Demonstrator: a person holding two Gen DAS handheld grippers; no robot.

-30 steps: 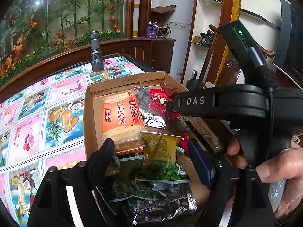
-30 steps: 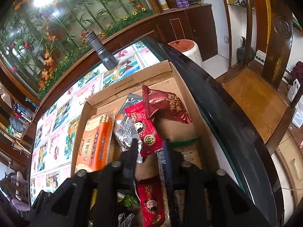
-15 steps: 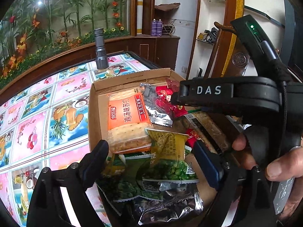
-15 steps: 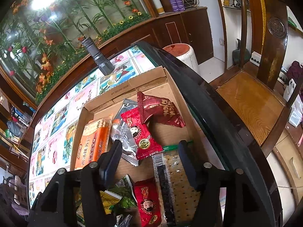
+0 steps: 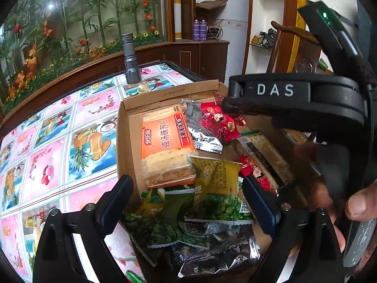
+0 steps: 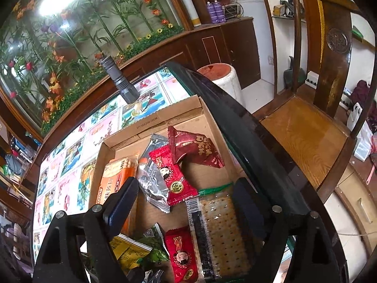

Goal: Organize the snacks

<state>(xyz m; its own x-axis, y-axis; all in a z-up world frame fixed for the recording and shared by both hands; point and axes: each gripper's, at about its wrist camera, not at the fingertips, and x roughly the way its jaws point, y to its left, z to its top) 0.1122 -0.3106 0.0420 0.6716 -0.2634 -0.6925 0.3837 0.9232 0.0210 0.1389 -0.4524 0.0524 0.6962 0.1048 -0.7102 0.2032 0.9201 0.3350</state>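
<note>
Since the snacks are being gathered in the cardboard box [image 5: 124, 127] on the tiled surface [image 5: 59, 141], both jaws have just been opening: the left gripper [image 5: 188, 202] gapes over the green pea packets [image 5: 219, 205], the right gripper [image 6: 186, 202] around the clear cracker pack [image 6: 223, 231], gripping nothing.

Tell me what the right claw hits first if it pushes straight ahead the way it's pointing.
Most likely the clear-wrapped cracker pack lying in the cardboard box: it sits between the open fingers of the right claw, nothing pinched. Depth is unclear.
</note>
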